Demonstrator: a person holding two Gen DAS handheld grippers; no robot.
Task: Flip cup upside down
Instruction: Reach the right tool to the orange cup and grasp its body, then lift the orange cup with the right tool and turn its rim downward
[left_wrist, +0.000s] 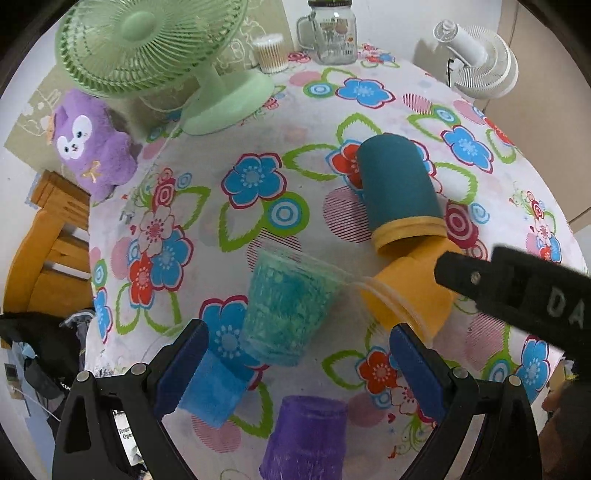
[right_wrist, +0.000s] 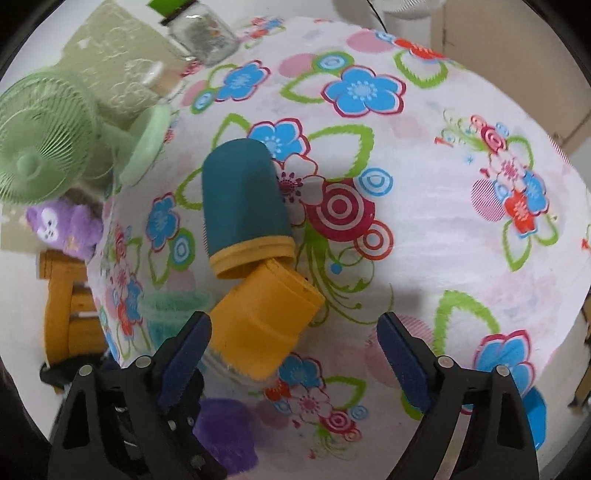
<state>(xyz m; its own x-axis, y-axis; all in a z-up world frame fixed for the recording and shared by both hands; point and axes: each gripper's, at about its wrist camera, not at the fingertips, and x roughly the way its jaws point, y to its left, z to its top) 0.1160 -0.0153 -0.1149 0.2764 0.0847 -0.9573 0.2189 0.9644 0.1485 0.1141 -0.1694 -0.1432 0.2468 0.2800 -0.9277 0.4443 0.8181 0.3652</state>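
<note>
A clear plastic cup with green-blue speckles (left_wrist: 288, 310) stands upright on the flowered tablecloth, also low left in the right wrist view (right_wrist: 170, 314). My left gripper (left_wrist: 295, 373) is open just in front of it, jaws wide apart, nothing between them. A yellow cup (right_wrist: 266, 325) lies on its side with a clear cup rim at its mouth; it also shows in the left wrist view (left_wrist: 410, 291). My right gripper (right_wrist: 295, 354) is open right behind it, the left fingertip (right_wrist: 192, 343) near its side. The right gripper shows as a black body (left_wrist: 517, 291).
A teal cup with yellow rim (left_wrist: 399, 184) lies on its side beyond the yellow cup. A purple cup (left_wrist: 306, 435) and a blue cup (left_wrist: 214, 391) stand upside down near me. A green fan (left_wrist: 147, 48), plush toy (left_wrist: 88, 144), glass jar (left_wrist: 332, 33) and white fan (left_wrist: 476, 62) stand at the back.
</note>
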